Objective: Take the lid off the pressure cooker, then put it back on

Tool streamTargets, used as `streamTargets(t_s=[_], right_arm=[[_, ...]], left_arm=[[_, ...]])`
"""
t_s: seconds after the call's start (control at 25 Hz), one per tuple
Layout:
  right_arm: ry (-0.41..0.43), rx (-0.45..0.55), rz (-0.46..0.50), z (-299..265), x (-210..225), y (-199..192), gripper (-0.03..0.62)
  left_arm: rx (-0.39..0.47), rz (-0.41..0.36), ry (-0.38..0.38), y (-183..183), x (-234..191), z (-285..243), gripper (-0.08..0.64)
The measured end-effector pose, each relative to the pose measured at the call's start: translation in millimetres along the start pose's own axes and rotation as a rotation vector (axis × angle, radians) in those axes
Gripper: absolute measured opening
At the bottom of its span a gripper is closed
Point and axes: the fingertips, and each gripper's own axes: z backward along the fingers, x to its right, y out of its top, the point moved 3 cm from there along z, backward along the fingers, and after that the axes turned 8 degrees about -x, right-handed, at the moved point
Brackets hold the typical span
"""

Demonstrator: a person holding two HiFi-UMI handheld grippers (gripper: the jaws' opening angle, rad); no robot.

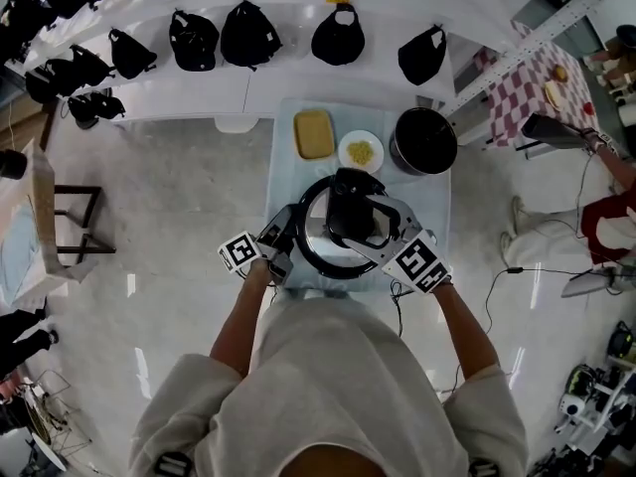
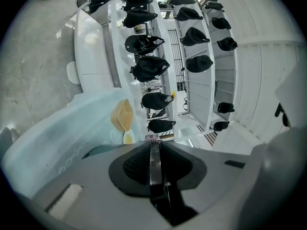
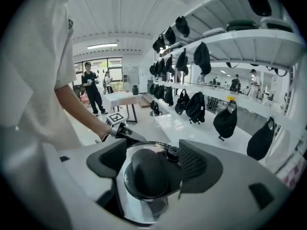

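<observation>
Now the lid [image 1: 316, 229] sits on the cooker [image 1: 338, 269], mid-table [image 1: 437, 217]. The right gripper [image 3: 148, 163] straddles its knob [image 3: 146, 174], unclenched; centre it and bite squarely before twisting. The left gripper [image 2: 154, 150] clamps a thin strip [image 2: 153, 169] at the cooker's left edge, likely steadying it. Pot [image 1: 424, 140], plate [image 1: 361, 151] and board [image 1: 314, 133] stand behind, apart.
</observation>
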Motion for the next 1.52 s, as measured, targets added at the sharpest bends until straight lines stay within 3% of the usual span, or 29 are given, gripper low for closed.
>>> streamTargets(t_s=[0.28, 0.44, 0.52, 0.88, 1.04, 1.2, 1.28, 1.4, 1.52], right_arm=[[0.145, -0.213, 0.207, -21, -17, -1, 0.324], [0.194, -0.324, 0.302, -30, -21, -9, 0.324], [0.214, -0.379, 0.329, -34, -19, -13, 0.324], [0.304, -0.614, 0.363, -57, -17, -38, 0.298], [0.309, -0.664, 0.346, -60, -17, -40, 0.290], [0.323, -0.721, 0.321, -63, -17, -42, 0.288], [0.327, -0.739, 0.305, -64, -16, -45, 0.285], [0.321, -0.744, 0.294, -66, -17, -46, 0.285], [0.310, -0.750, 0.282, -67, -17, -45, 0.279]], left_arm=[[-0.005, -0.015, 0.018, 1, -2, 2, 0.072], [-0.007, 0.006, -0.022, 0, 3, -1, 0.072], [-0.012, -0.016, 0.005, 2, 0, 1, 0.072], [-0.016, -0.024, 0.019, 2, -3, 2, 0.072], [-0.011, 0.009, -0.024, 1, 2, -1, 0.071], [-0.019, -0.018, 0.002, 3, -2, 1, 0.071], [-0.018, 0.005, -0.033, 2, 2, -2, 0.072], [-0.026, -0.020, 0.009, 2, -3, 1, 0.072], [-0.021, -0.009, 0.001, 3, -2, 0, 0.072]])
